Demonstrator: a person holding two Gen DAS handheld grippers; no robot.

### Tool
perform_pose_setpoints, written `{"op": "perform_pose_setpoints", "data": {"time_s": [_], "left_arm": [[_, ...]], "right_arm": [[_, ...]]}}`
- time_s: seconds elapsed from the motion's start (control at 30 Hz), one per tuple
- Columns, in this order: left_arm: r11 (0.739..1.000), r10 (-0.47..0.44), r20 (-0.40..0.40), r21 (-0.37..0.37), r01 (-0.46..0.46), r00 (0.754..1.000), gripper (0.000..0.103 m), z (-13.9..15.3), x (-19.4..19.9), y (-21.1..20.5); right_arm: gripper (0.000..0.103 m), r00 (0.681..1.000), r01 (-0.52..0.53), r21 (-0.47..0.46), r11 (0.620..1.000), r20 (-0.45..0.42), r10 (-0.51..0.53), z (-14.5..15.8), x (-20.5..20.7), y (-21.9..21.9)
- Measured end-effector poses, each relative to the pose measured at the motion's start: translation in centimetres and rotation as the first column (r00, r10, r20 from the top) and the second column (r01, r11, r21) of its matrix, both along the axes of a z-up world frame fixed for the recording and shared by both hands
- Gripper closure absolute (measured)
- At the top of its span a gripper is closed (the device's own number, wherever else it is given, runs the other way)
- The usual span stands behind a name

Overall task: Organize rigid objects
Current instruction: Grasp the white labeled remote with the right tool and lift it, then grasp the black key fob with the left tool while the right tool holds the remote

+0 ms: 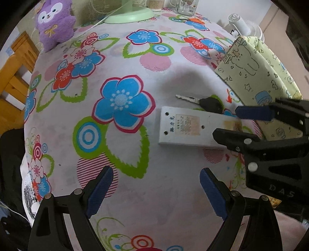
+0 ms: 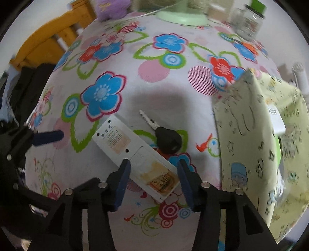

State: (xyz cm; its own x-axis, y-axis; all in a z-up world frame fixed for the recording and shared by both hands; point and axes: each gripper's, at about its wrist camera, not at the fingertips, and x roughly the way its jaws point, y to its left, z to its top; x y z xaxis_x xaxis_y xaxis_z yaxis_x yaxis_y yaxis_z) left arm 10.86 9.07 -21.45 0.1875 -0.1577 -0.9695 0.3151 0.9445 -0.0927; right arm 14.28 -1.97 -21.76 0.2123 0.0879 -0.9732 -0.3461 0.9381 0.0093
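A white remote lies face down on the flowered tablecloth. Just behind it lies a key with a black head. My right gripper points down over the remote's near end, one blue pad at each long edge. The remote sits askew between the pads and still rests on the cloth, with a little room left on one side. To the left of the remote, my left gripper hangs wide open over bare cloth, holding nothing. A pale yellow-green storage box stands right of the remote.
At the table's far edge are a purple plush toy, a green lamp base and a glass jar. A wooden chair stands off the left side. A white fan shows behind the box.
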Motion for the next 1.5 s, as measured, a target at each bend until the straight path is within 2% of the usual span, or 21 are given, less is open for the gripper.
{"op": "perform_pose_setpoints", "data": {"time_s": [0.1,0.3,0.53,0.7,0.83,1.0,1.13,1.37,1.5], "left_arm": [[1.000,-0.007,-0.001,-0.002,0.007,1.000,0.011,-0.1,-0.2,0.4],[1.000,0.012,-0.015,0.018,-0.011,1.000,0.011,-0.5,-0.5,1.1],[0.995,0.099,-0.044,0.017,-0.098,0.994,0.011,-1.1,-0.5,2.4],[0.991,0.131,-0.058,0.034,-0.129,0.990,0.011,-1.9,-0.5,2.6],[0.989,0.147,-0.058,0.031,-0.145,0.987,0.011,-2.2,-0.5,2.6],[0.992,0.125,-0.055,0.032,-0.123,0.991,0.011,-2.3,-0.4,2.0],[0.997,0.074,-0.048,0.032,-0.072,0.996,0.011,-1.9,-0.2,0.5],[0.996,-0.076,-0.007,0.049,0.076,0.997,0.011,-1.1,0.4,-1.7],[0.985,-0.163,0.025,0.059,0.161,0.986,0.011,-0.4,1.1,-3.3]], "right_arm": [[0.036,0.996,-0.092,-0.024,0.995,0.005,0.092,-0.3,-0.1,1.0],[0.036,0.977,-0.212,-0.036,0.977,-0.012,0.211,-1.3,0.5,2.7],[0.036,0.950,-0.308,-0.008,0.951,-0.050,0.308,-2.6,2.1,4.3],[0.047,0.924,-0.382,-0.052,0.923,-0.037,0.380,-3.3,2.3,5.5],[0.052,0.924,-0.383,-0.048,0.922,-0.021,0.383,-3.1,2.3,5.4],[0.055,0.944,-0.330,-0.038,0.943,-0.028,0.329,-3.0,1.8,4.5],[0.055,0.963,-0.268,-0.027,0.963,-0.014,0.268,-2.2,0.8,2.4],[0.056,0.998,-0.058,-0.001,0.998,-0.010,0.058,-0.9,-1.2,-0.8],[0.056,0.997,0.071,0.016,0.997,-0.007,-0.071,-0.5,-2.0,-2.0]]}}
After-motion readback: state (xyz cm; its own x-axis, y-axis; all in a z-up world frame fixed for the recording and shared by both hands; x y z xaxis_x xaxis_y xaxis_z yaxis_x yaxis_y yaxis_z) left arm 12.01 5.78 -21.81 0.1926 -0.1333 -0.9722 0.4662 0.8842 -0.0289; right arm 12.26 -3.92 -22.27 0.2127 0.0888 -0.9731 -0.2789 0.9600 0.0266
